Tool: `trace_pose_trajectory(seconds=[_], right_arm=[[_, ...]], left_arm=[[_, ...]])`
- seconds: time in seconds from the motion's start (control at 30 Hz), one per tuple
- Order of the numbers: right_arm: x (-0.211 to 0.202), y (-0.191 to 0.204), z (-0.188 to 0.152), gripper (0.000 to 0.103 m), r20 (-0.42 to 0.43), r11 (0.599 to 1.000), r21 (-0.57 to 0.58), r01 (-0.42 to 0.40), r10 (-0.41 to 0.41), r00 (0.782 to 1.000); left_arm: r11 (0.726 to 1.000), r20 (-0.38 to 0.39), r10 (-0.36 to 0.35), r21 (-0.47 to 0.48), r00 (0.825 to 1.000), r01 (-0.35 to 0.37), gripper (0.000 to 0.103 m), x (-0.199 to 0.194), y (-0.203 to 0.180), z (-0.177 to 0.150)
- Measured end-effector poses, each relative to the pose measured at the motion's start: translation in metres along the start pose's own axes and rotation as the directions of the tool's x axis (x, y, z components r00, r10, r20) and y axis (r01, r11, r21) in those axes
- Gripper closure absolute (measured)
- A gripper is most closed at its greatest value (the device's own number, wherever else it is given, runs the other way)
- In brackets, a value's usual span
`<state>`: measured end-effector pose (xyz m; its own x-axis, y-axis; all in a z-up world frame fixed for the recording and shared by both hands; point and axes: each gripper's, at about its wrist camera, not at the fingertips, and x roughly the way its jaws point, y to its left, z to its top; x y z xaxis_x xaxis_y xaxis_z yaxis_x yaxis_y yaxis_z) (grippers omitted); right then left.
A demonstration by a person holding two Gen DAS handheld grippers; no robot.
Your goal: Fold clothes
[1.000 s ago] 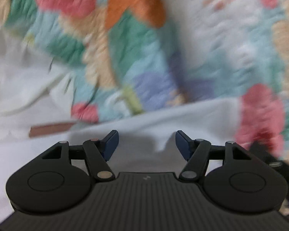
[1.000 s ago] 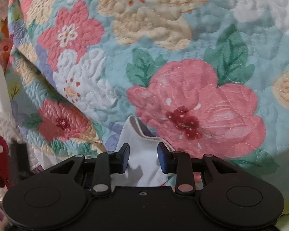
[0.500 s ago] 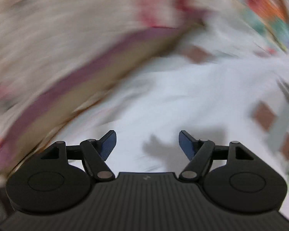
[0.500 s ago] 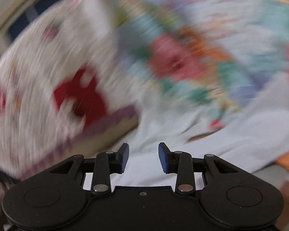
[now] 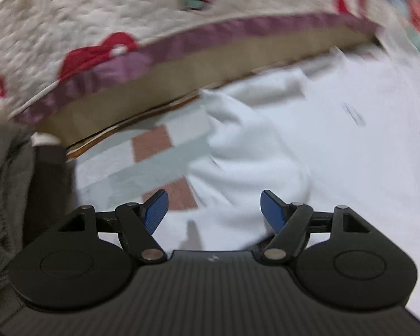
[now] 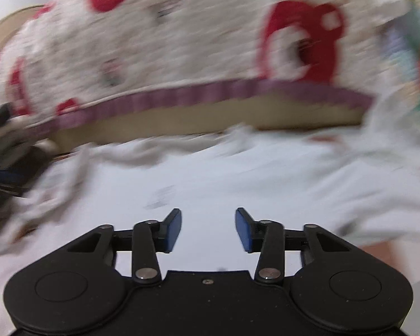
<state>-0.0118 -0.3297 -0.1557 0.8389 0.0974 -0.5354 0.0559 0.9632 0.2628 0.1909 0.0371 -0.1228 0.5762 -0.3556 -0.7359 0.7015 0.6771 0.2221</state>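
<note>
Currently, in the left wrist view, the left gripper (image 5: 212, 210) sits at lower centre with its blue pads (image 5: 155, 212) spread wide and nothing between them. A white garment (image 5: 336, 151) fills the centre and right of the frame; a rounded fold of it, possibly a sleeve, lies just ahead of the spread fingers. To the left of that fold, a checked surface (image 5: 151, 151) with reddish-brown and pale squares is exposed. Across the upper frame runs a cream quilt (image 5: 98, 14) with red motifs and a purple border band (image 5: 238, 29); a tan panel (image 5: 210, 64) lies directly below the band. Grey fabric (image 5: 2, 184) occupies the left edge.

In the right wrist view, the right gripper (image 6: 208, 228) sits at lower centre, fingers released and apart, gripping nothing. The white garment (image 6: 238, 179) spreads over the whole middle band, directly ahead of and beneath the fingers; motion blur hides its edges. The cream quilt (image 6: 182, 33) and purple border band (image 6: 210, 95) cross the upper frame. A dark object (image 6: 2, 168) sits at the left edge, too blurred to identify.
</note>
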Motion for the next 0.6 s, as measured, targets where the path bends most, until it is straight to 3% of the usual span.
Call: trace_pose_trajectory(seconds=[0.03, 0.07, 0.17, 0.23, 0.3, 0.4, 0.43, 0.47, 0.5, 0.53, 0.6], right_arm=[[0.005, 0.014, -0.005, 0.096, -0.018, 0.999, 0.007, -0.033, 0.033, 0.999], [0.010, 0.028, -0.009, 0.099, -0.039, 0.998, 0.013, -0.062, 0.062, 0.997], [0.024, 0.068, -0.020, 0.099, -0.100, 0.991, 0.013, -0.136, 0.136, 0.986], [0.029, 0.095, -0.022, 0.099, -0.140, 0.984, -0.048, -0.169, 0.161, 0.977], [0.028, 0.117, -0.023, 0.095, -0.175, 0.970, -0.125, -0.208, 0.185, 0.967], [0.028, 0.134, -0.024, 0.091, -0.200, 0.960, -0.155, -0.233, 0.200, 0.959], [0.028, 0.136, -0.025, 0.091, -0.208, 0.960, -0.146, -0.238, 0.205, 0.956], [0.029, 0.138, -0.027, 0.091, -0.214, 0.962, -0.140, -0.235, 0.202, 0.956], [0.030, 0.138, -0.028, 0.091, -0.217, 0.963, -0.143, -0.228, 0.195, 0.956], [0.030, 0.137, -0.029, 0.091, -0.220, 0.964, -0.147, -0.221, 0.186, 0.958], [0.030, 0.136, -0.030, 0.091, -0.225, 0.966, -0.156, -0.207, 0.169, 0.960]], left_arm=[[0.999, 0.003, -0.006, 0.053, 1.000, 0.006, 0.029, -0.003, -0.008, -0.007], [0.994, 0.012, -0.007, 0.106, 1.000, 0.005, 0.028, -0.003, -0.011, -0.014], [0.983, 0.019, 0.030, 0.178, 0.999, -0.033, 0.021, 0.003, -0.013, -0.026], [0.977, -0.010, 0.068, 0.201, 0.998, -0.065, 0.018, 0.013, -0.010, -0.032], [0.971, -0.085, 0.150, 0.201, 0.985, -0.131, 0.017, 0.030, -0.003, -0.037], [0.994, -0.115, 0.103, 0.057, 0.988, -0.097, 0.009, 0.038, 0.018, -0.038], [0.996, -0.121, 0.084, 0.005, 0.989, -0.084, 0.014, 0.040, 0.025, -0.039], [0.998, -0.130, 0.051, -0.041, 0.990, -0.056, 0.026, 0.040, 0.032, -0.039], [0.995, -0.152, 0.017, -0.091, 0.988, -0.031, 0.079, 0.039, 0.038, -0.037], [0.990, -0.174, -0.017, -0.141, 0.985, -0.008, 0.092, 0.039, 0.044, -0.035], [0.972, -0.127, 0.016, -0.231, 0.992, -0.046, 0.093, 0.018, 0.058, -0.027]])
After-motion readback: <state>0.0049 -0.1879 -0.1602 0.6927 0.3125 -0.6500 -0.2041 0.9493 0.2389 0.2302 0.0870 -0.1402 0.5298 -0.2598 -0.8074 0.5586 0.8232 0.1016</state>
